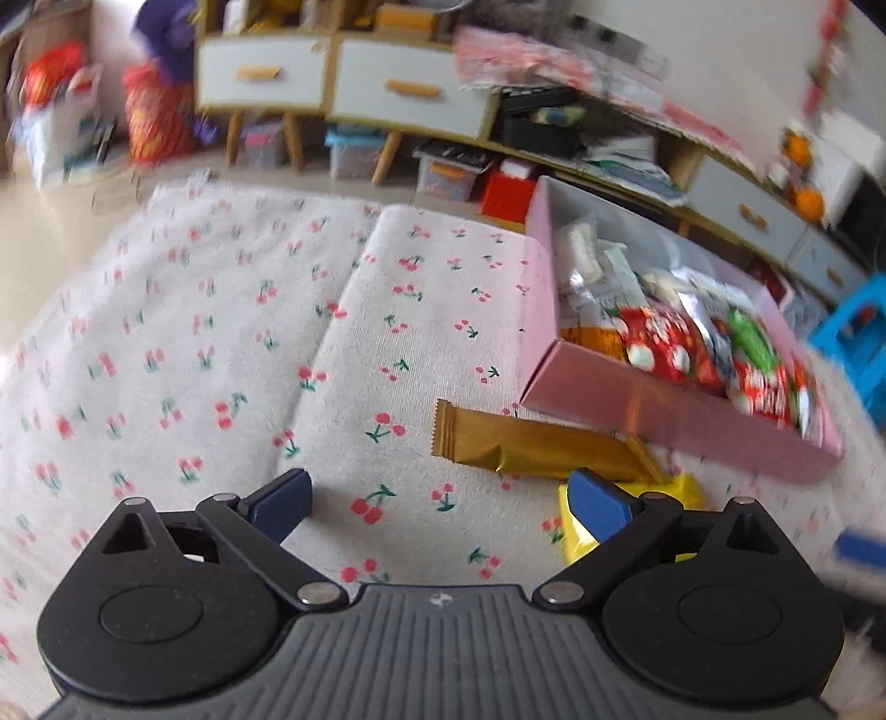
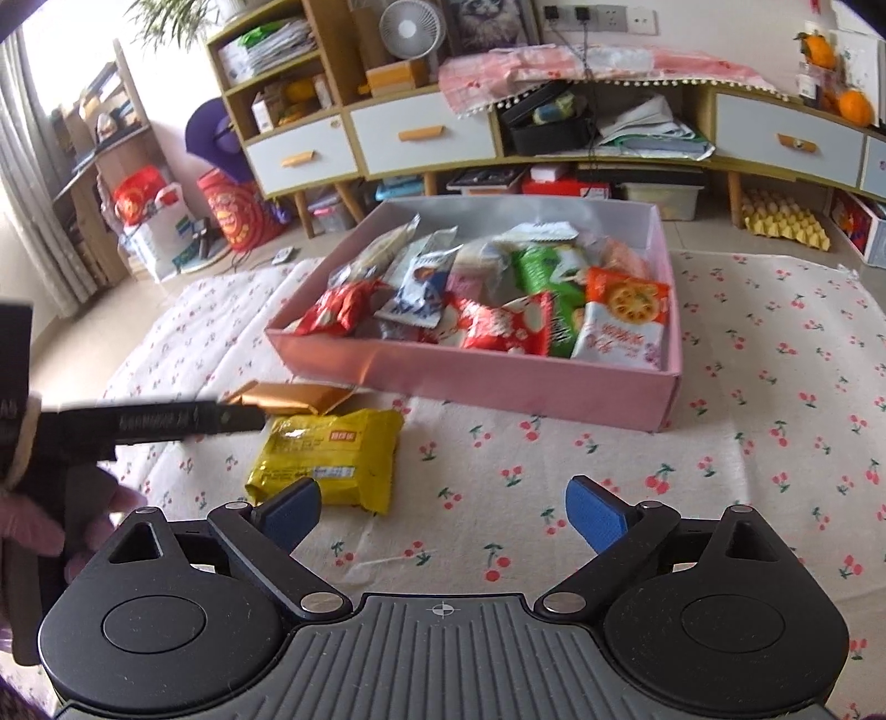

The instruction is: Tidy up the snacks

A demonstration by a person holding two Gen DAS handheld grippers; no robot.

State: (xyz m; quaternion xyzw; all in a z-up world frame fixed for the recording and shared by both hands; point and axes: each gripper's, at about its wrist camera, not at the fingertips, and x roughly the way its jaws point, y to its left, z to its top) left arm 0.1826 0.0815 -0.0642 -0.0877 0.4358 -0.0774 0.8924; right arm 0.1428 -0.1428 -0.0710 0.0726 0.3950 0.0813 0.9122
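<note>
On the cherry-print blanket (image 2: 720, 443), two snacks lay loose outside the pink box (image 2: 498, 387): a yellow snack pack (image 2: 332, 454) at roughly 10 o'clock from the right gripper (image 2: 443, 520), and a gold wrapped bar (image 2: 288, 400) just beyond it, touching the box's near wall. Right gripper had jaws wide apart, nothing between them, angled down, likely lining up on the yellow pack. Left gripper (image 1: 437, 509) was also spread open and empty; its right finger (image 1: 598, 501) overlapped the yellow pack in view, contact unclear, gold bar at 1 o'clock. The box was already heaped with red, green and white packets, so the job looked mostly done, these two remaining. Soft blanket meant flat packs would need a low scoop. Beyond it: pale floor, a low cabinet (image 2: 421, 138) with white drawers, cluttered shelves, a small fan (image 2: 412, 27).
</note>
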